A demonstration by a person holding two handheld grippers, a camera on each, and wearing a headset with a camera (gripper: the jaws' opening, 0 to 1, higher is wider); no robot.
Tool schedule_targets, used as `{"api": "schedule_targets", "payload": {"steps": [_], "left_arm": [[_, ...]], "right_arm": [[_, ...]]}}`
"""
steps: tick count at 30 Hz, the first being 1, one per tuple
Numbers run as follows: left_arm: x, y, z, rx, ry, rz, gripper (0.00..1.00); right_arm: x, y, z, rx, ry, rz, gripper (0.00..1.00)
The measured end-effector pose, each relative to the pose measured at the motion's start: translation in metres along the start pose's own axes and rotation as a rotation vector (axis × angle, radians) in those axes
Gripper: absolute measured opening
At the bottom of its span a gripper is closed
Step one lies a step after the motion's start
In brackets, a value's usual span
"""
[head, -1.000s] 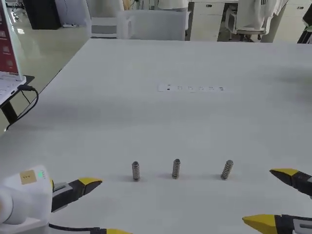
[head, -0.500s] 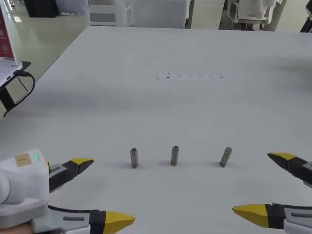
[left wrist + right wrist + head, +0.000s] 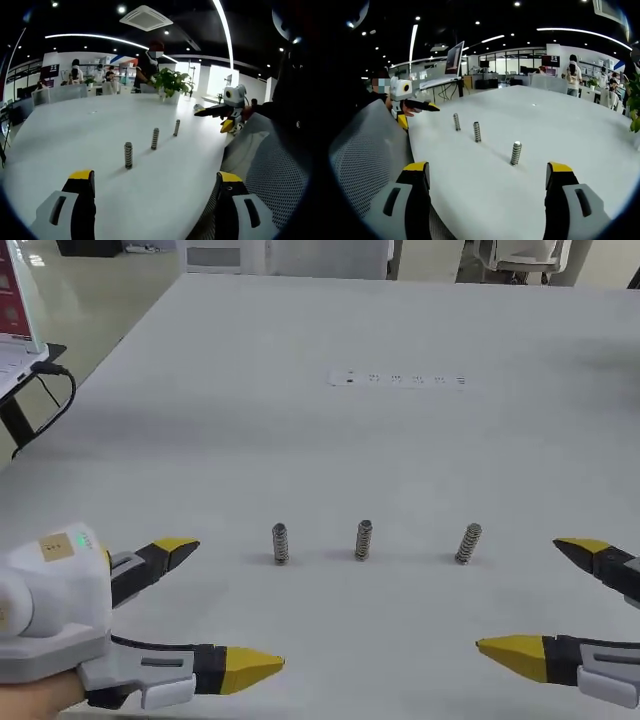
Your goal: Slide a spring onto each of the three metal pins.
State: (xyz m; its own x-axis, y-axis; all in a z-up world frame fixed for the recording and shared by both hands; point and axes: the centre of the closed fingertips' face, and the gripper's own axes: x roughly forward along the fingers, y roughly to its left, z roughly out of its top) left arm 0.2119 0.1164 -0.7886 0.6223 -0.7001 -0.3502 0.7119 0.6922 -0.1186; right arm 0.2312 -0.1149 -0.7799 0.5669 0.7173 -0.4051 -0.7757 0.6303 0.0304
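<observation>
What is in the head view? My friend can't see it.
Three small springs stand in a row on a white table: left spring, middle spring, right spring. The left tool and right tool sit open near the bottom corners, yellow tips pointing inward, touching nothing.

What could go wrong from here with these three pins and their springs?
1. The right pin leans in the head view, so a nudge might tip it over.
2. The left hand-held gripper and right hand-held gripper hang open, low over the table at either end of the row. A sideways sweep could hit the left pin or the right one.
</observation>
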Motion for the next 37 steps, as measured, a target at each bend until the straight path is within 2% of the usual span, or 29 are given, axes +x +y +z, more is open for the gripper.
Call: {"api": "schedule_targets", "payload": {"steps": [9,22,37], "left_arm": [[0.002,-0.006,-0.006,0.009,0.032,-0.013,0.98],[0.006,-0.007,-0.009,-0.003,0.056,-0.020,0.98],[0.003,-0.001,-0.009,-0.011,0.061,0.022,0.97]], "right_arm": [[-0.003,-0.002,-0.001,0.005,0.008,-0.008,0.97],[-0.006,-0.009,-0.003,0.015,0.014,-0.021,0.96],[0.002,-0.014,-0.003,0.001,0.025,0.016,0.95]]}}
